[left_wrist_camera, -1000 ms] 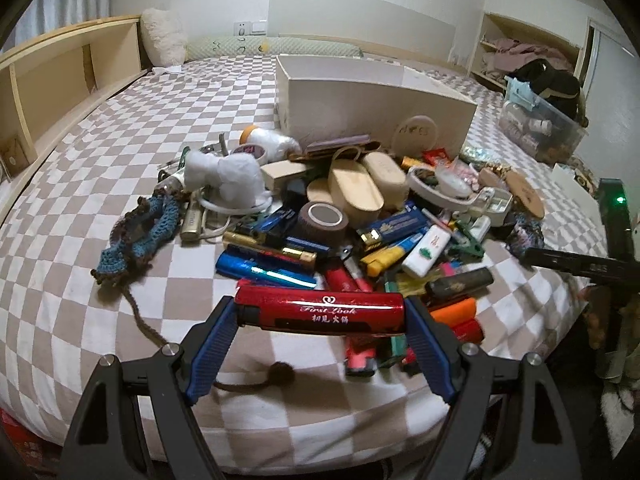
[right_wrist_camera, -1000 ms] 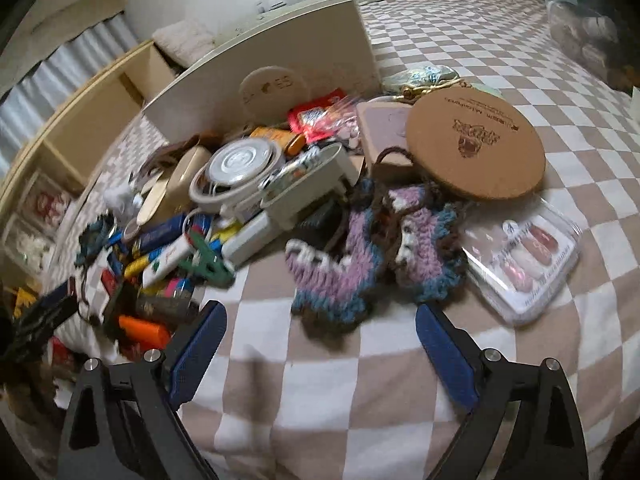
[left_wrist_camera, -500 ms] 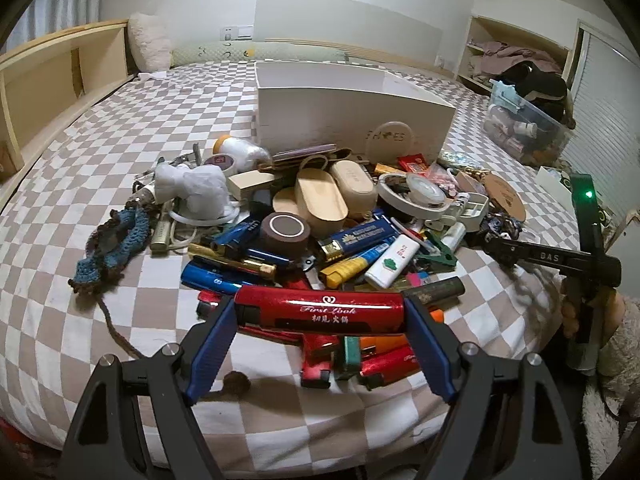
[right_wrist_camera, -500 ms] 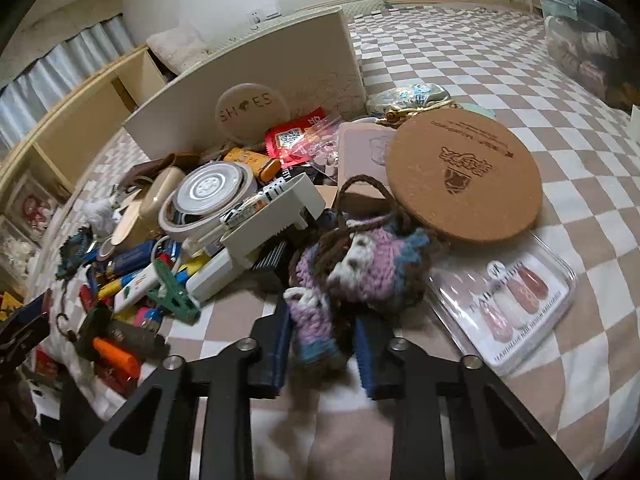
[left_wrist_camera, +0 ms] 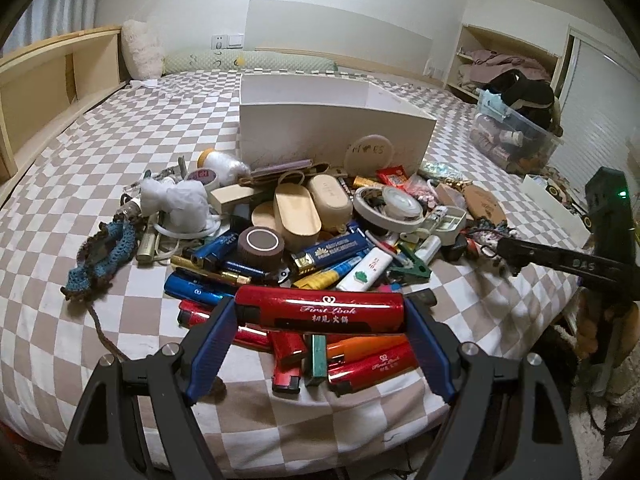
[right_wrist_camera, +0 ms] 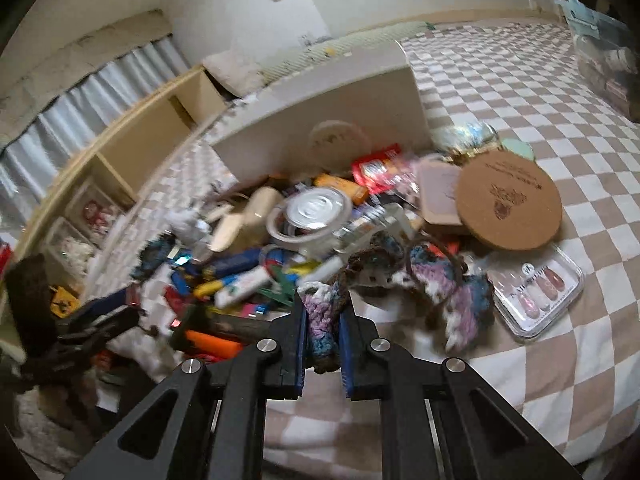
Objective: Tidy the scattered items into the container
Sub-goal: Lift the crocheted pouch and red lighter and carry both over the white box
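Note:
My left gripper (left_wrist_camera: 320, 312) is shut on a red lighter (left_wrist_camera: 320, 309), held crosswise by its ends above a pile of lighters (left_wrist_camera: 340, 360) at the bed's near edge. The white box (left_wrist_camera: 332, 136) stands open behind the pile. In the right wrist view my right gripper (right_wrist_camera: 323, 320) is shut on one end of a purple, blue and white crochet piece (right_wrist_camera: 440, 288), whose rest trails to the right over the bedspread. The same gripper shows as a black arm (left_wrist_camera: 560, 260) at the right of the left wrist view. The box (right_wrist_camera: 320, 132) lies beyond it.
Scattered on the checked bedspread (left_wrist_camera: 80, 208) are a blue crochet piece (left_wrist_camera: 104, 252), a white plush (left_wrist_camera: 176, 204), a tape roll (left_wrist_camera: 262, 246), a cork coaster (right_wrist_camera: 508, 196) and a nail set case (right_wrist_camera: 536, 288). A clear storage bin (left_wrist_camera: 516, 136) stands right.
The right gripper went from wide open to shut on the crochet piece and has lifted its end. The left gripper keeps the red lighter and has barely shifted.

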Demonstrator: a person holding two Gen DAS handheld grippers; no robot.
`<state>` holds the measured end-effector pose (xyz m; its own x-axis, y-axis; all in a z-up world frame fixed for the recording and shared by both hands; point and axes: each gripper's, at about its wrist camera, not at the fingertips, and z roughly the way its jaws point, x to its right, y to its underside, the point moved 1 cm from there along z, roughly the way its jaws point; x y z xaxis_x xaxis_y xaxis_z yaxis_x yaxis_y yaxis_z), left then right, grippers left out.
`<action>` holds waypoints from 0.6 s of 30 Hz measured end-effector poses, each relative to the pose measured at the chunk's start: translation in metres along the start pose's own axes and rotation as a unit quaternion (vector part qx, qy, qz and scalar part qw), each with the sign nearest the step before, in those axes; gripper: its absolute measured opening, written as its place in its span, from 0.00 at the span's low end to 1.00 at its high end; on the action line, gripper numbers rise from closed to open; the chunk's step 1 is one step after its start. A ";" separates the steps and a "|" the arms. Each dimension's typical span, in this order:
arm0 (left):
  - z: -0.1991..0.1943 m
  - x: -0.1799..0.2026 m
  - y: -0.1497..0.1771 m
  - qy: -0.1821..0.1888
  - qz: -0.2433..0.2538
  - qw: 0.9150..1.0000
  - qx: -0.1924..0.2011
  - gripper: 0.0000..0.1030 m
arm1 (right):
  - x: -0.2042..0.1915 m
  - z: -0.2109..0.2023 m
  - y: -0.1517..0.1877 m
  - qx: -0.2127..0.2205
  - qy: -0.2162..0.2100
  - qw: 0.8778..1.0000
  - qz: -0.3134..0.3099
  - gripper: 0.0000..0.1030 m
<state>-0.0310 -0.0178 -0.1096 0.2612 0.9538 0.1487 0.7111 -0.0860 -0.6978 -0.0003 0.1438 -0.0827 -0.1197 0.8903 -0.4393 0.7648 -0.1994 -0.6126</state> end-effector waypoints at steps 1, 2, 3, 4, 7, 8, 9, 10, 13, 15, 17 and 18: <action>-0.002 0.000 -0.001 0.000 -0.001 1.000 0.002 0.80 | -0.003 -0.005 -0.002 0.006 -0.007 1.000 0.000 0.14; -0.003 0.000 -0.002 0.000 -0.002 1.000 0.004 0.80 | -0.007 -0.010 -0.004 0.012 -0.013 1.000 0.000 0.14; -0.005 0.000 -0.004 -0.001 -0.004 1.000 0.005 0.80 | -0.010 -0.014 -0.006 0.016 -0.017 1.000 -0.001 0.14; -0.007 0.000 -0.005 -0.002 -0.005 1.000 0.007 0.80 | -0.013 -0.019 -0.008 0.021 -0.021 1.000 -0.002 0.14; -0.013 -0.001 -0.010 -0.003 -0.011 1.000 0.015 0.80 | -0.023 -0.032 -0.015 0.035 -0.034 0.999 -0.009 0.14; -0.015 -0.002 -0.013 -0.003 -0.014 1.000 0.017 0.80 | -0.027 -0.035 -0.018 0.039 -0.037 0.998 -0.013 0.14; -0.016 -0.002 -0.014 -0.003 -0.015 1.000 0.020 0.80 | -0.030 -0.038 -0.020 0.042 -0.040 0.998 -0.015 0.14; -0.018 -0.003 -0.016 -0.004 -0.017 1.000 0.022 0.80 | -0.031 -0.041 -0.021 0.045 -0.041 0.998 -0.017 0.14; -0.021 -0.003 -0.022 -0.003 -0.023 0.999 0.030 0.80 | -0.038 -0.046 -0.026 0.056 -0.040 0.997 -0.024 0.14; -0.022 -0.004 -0.027 -0.001 -0.028 0.999 0.034 0.80 | -0.040 -0.048 -0.031 0.060 -0.042 0.997 -0.026 0.14; -0.022 -0.004 -0.033 -0.001 -0.030 0.999 0.037 0.80 | -0.042 -0.050 -0.035 0.064 -0.043 0.997 -0.029 0.14; -0.022 -0.004 -0.036 -0.001 -0.031 0.999 0.040 0.80 | -0.042 -0.050 -0.038 0.066 -0.043 0.996 -0.031 0.14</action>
<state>-0.0433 -0.0249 -0.0690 0.2169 0.9573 0.1913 0.6720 -0.0042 -0.7406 0.0072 0.1345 -0.0078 -0.2225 0.8656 -0.4486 0.6650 -0.2017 -0.7191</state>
